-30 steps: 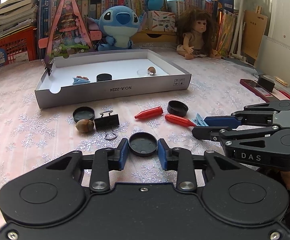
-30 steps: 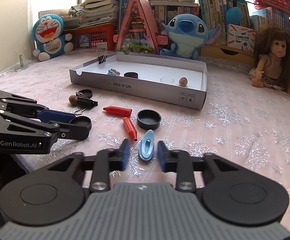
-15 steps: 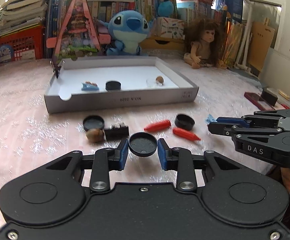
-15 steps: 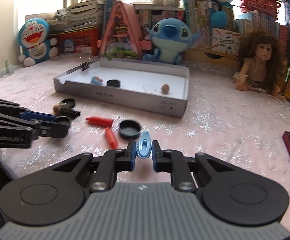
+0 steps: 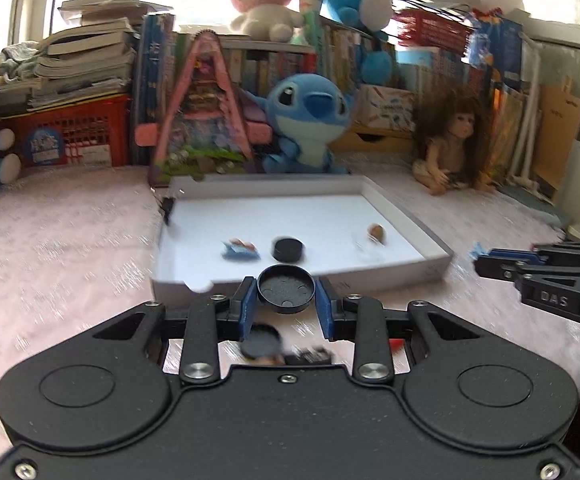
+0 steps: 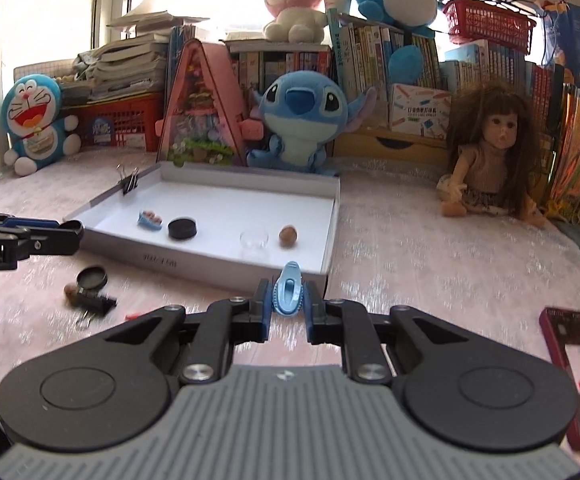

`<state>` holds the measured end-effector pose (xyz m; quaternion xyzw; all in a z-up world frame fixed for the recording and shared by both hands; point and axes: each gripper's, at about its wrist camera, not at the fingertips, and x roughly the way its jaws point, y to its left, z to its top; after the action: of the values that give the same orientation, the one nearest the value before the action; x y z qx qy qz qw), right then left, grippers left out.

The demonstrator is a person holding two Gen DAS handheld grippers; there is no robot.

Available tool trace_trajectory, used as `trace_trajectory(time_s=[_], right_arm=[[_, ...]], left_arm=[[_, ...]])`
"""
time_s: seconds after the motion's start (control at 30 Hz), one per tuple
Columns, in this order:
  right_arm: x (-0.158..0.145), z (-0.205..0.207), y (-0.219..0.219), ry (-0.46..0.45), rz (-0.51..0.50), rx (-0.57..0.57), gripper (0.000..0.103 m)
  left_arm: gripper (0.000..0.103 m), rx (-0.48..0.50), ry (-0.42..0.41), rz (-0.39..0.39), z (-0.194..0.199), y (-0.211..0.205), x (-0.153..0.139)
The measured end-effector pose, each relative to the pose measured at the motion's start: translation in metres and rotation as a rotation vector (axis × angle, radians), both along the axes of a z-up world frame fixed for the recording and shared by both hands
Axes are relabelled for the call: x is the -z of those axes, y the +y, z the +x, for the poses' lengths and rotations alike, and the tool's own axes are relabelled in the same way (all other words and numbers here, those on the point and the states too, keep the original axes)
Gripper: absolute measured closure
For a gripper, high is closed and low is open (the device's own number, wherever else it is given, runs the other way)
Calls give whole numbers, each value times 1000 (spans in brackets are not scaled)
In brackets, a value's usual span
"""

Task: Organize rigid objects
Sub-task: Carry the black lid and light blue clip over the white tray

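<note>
My left gripper (image 5: 286,294) is shut on a black round cap (image 5: 286,288) and holds it in the air just before the near wall of the white cardboard tray (image 5: 410,270). My right gripper (image 6: 287,298) is shut on a light blue clip (image 6: 288,294), raised near the tray's (image 6: 226,270) near right corner. Inside the tray lie a blue clip (image 6: 150,220), a black cap (image 6: 183,228), a clear cup (image 6: 255,240) and a walnut (image 6: 289,236). A black cap (image 6: 92,278), a nut (image 6: 70,292) and a binder clip (image 6: 96,302) lie on the cloth below.
A binder clip (image 6: 130,182) is clipped on the tray's left wall. A Stitch plush (image 6: 302,120), a pink triangular toy house (image 6: 202,108), a doll (image 6: 490,152) and a Doraemon plush (image 6: 38,120) stand behind the tray. A dark red phone (image 6: 574,356) lies at the right.
Both grippers have risen off the cloth and moved forward toward the tray, each carrying its object. The right gripper closed on the light blue clip a second ago.
</note>
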<state>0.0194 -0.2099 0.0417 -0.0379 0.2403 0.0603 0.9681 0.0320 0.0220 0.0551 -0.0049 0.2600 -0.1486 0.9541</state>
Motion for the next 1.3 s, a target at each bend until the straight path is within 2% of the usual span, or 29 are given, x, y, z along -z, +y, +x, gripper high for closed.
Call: trace_trajectory(time_s=[0.37,0.7,1.13,1.3], right_arm=[[-5,50,-11,37,84,57,83],[-5,90,-18,113,183,83,83],[12,129,-22,237,273,115,83],[14,135,-22,250,285,121,83]], left_arm=[[73,-93,-3,30,62,11,-8],[73,-164,71,55,115,11,16],[73,-199,120,65,137,14,33],[73,-195,120,75,139,12,35]])
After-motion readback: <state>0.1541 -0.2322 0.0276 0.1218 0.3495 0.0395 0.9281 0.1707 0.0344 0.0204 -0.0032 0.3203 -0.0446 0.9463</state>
